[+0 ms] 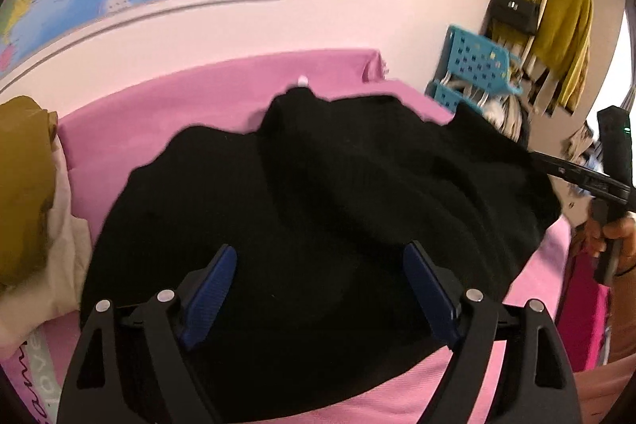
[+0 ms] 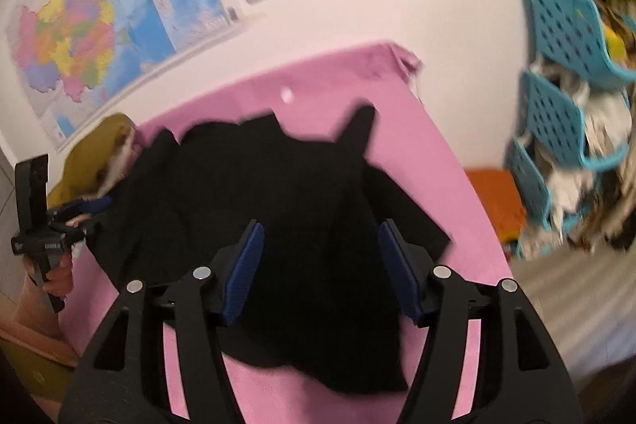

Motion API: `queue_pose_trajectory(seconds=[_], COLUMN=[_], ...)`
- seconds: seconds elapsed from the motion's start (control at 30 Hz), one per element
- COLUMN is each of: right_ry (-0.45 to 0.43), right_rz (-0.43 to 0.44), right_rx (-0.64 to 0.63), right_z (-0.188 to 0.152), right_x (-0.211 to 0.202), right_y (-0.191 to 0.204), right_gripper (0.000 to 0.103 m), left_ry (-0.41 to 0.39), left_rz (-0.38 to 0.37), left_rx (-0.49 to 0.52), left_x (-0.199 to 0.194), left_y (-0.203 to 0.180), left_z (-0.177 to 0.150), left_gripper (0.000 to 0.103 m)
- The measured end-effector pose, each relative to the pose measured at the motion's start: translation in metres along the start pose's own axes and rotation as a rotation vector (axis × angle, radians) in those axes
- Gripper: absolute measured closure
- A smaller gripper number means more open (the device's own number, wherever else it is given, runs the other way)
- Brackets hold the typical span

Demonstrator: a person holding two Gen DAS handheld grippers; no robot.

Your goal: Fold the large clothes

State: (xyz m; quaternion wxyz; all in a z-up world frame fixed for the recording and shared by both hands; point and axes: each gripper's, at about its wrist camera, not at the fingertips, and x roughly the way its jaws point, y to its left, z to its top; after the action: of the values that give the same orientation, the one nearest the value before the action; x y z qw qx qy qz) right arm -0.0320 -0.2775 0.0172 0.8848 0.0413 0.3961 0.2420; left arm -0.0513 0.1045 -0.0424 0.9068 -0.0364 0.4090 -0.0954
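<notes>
Garment (image 1: 318, 193) black, folds indistinct, near hem hidden behind left tool (image 1: 318, 289)

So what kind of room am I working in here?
Most likely a bedroom or a home room: a pink-covered surface holds the black garment, a mustard sweater and handbag hang nearby, stacked blue baskets hold laundry, and a wall map hangs above.

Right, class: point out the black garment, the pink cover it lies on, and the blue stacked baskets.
black garment (image 1: 318, 193), left wrist view, on the middle of the cloth.
pink cover (image 2: 338, 82), right wrist view, on a bare stretch behind the garment.
blue stacked baskets (image 2: 556, 114), right wrist view, on the perforated side wall of the middle basket.
</notes>
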Motion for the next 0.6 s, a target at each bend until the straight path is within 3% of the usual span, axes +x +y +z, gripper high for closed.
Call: queue_pose_trajectory(seconds=[0.07, 0.1, 0.13, 0.17, 0.37, 0.47, 0.5, 0.57, 0.6], right_ry=[0.024, 0.024, 0.021, 0.015, -0.186, -0.056, -0.028, 0.013, 0.018], right_rz=[0.026, 0.029, 0.044, 0.071, 0.079, -0.014, -0.006, -0.032, -0.051], right_rx=[0.028, 0.029, 0.036, 0.055, 0.091, 0.039, 0.050, 0.070, 0.073], right_z=[-0.013, -0.016, -0.018, -0.017, 0.012, 0.005, 0.000, -0.009, -0.012], right_x=[0.004, 0.005, 0.006, 0.003, -0.046, -0.012, -0.005, 0.006, 0.007], right_y=[-0.010, -0.012, -0.017, -0.022, -0.032, -0.023, -0.026, -0.031, -0.031], right_gripper=[0.048, 0.063, 0.094, 0.098, 0.100, 0.099, 0.098, 0.083, 0.069], left_ry=[0.007, -0.002, -0.011, -0.012, -0.004, -0.001, -0.001, -0.002, -0.002], left_rz=[0.013, 0.021, 0.036, 0.049, 0.105, 0.118, 0.117, 0.120, 0.126], left_rx=[-0.016, -0.019, -0.017, -0.022, -0.038, -0.066, -0.071, -0.071, -0.072], left_x=[0.009, 0.010, 0.011, 0.013, 0.019, 0.021, 0.020, 0.017, 0.015], left_y=[0.001, 0.001, 0.002, 0.003, 0.008, 0.013, 0.012, 0.012, 0.012], left_z=[-0.003, -0.003, -0.003, -0.003, -0.002, -0.001, -0.001, -0.002, -0.002], left_gripper=[0.022, 0.027, 0.031, 0.032, 0.039, 0.038, 0.038, 0.036, 0.034])
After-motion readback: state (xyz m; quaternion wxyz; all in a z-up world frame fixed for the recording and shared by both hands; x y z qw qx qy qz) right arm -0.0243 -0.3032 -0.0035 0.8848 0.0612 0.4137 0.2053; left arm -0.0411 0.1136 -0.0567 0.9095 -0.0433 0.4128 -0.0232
